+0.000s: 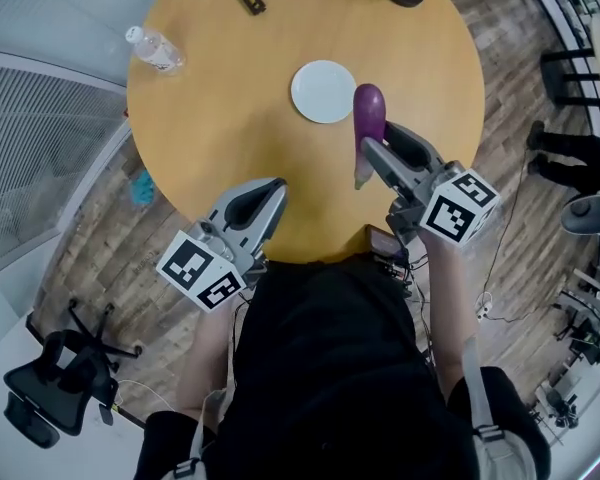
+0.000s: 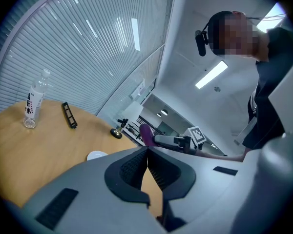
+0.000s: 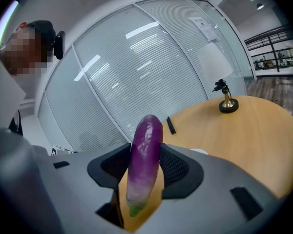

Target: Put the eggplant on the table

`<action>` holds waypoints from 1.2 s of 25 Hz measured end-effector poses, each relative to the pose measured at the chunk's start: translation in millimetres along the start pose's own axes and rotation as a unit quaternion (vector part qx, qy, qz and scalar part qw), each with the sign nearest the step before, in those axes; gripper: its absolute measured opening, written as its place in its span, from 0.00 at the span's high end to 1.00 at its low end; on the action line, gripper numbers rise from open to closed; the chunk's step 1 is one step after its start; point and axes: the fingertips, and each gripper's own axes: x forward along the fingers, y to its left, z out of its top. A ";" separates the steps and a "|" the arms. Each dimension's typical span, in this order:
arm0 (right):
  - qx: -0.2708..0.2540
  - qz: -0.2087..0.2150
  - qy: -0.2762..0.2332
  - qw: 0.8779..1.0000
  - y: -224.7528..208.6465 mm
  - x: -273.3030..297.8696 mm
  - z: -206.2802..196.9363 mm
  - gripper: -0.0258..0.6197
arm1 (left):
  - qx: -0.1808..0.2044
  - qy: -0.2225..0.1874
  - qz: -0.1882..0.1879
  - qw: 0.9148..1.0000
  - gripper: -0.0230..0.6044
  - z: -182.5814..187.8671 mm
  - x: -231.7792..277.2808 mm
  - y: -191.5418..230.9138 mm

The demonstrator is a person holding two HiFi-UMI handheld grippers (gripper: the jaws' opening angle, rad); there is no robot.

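Over the near side of the tabletop (image 1: 230, 88): that's where my right gripper (image 1: 378, 140) is, clamped on the eggplant (image 3: 146, 140), both pads pressing its sides
Eggplant: roughly upright in the grip, purple end up, pale green stem end down, and from the head view it sits just beside the white plate (image 1: 323, 91)
Touching the wood or not: can't say for sure from these angles, but it looks like it hangs clear, carried by the grip alone
Left gripper (image 1: 272, 190): closed with nothing in it, jaw tips meeting, parked over the near edge and well apart from the eggplant
Step I'm on: the carry/lower part, I'd say. The pick is done, the set-down isn't
Next move: bring the stem end down onto bare wood, tip it over so it lies on its side, then let the jaws go
What to watch: it's long and rounded, so I reckon it'll roll or flop if I release it while it's upright
Spot to aim for: the bare patch on my side of the plate, so it doesn't end up on the rim
Other stuff: the water bottle (image 1: 155, 50) is way off at the far left, not in the way
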 end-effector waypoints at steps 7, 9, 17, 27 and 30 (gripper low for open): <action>-0.010 -0.026 0.017 0.999 -28.3 33.4 10.1 0.66 | -0.008 0.003 0.009 1.000 0.94 2.8 -0.3 14.8; -0.010 -0.032 0.025 0.999 -37.5 42.4 9.0 0.66 | -0.010 0.004 0.010 1.000 0.94 3.0 0.1 17.8; 0.027 -0.033 0.059 0.997 -74.6 84.2 -6.3 0.66 | -0.022 0.002 0.018 1.000 0.94 4.5 -0.2 31.0; 0.027 -0.065 0.096 0.993 -113.1 121.3 -26.2 0.66 | -0.031 0.005 0.025 0.999 0.94 3.9 4.2 41.9; 0.014 -0.073 0.111 0.991 -120.0 129.7 -34.9 0.66 | -0.032 0.008 0.027 0.999 0.94 2.9 5.6 44.7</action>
